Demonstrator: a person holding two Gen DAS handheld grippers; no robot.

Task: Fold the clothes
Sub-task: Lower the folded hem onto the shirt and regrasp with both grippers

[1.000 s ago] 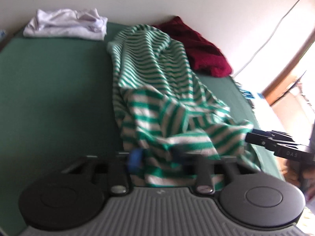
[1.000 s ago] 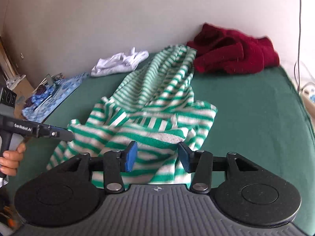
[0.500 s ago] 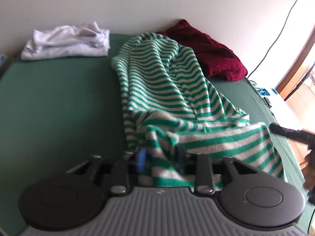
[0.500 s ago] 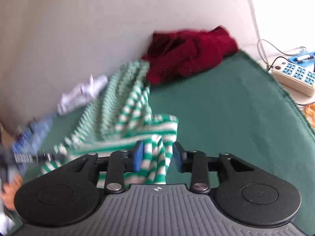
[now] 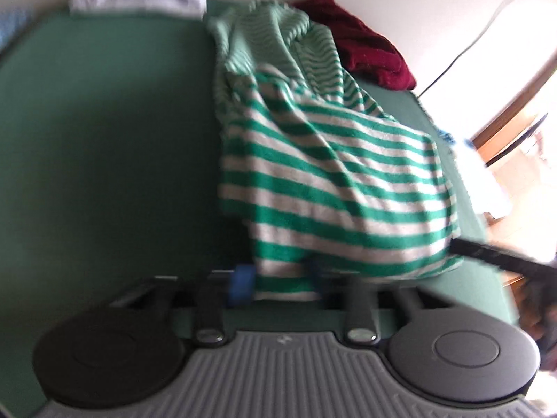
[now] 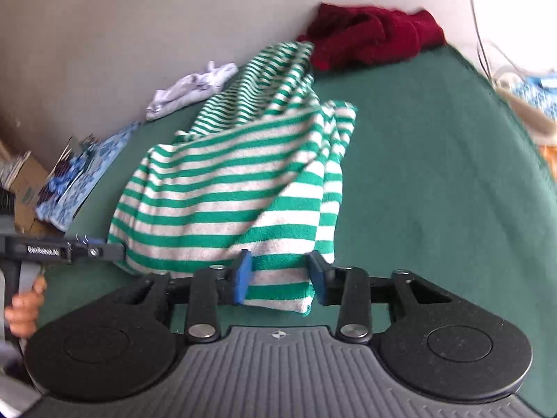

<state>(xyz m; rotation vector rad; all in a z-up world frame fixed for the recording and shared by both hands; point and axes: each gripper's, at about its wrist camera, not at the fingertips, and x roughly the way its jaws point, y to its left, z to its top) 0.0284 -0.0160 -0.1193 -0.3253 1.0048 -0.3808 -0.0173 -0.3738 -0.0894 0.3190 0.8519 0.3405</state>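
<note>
The striped garment (image 6: pixel 243 188) lies on the green cover (image 6: pixel 435 174), its near hem lifted. Both the left gripper (image 5: pixel 280 278) and right gripper (image 6: pixel 278 277) angle downward; their jaws, just closing, apparently pinch that hem.

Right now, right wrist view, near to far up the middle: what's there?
right gripper → green-and-white striped knit garment pinched between its blue pads → crumpled dark red knit garment → pale wall.

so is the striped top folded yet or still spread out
Partly folded: the striped top has its near half doubled back over the rest, lying rumpled on the green cover.
</note>
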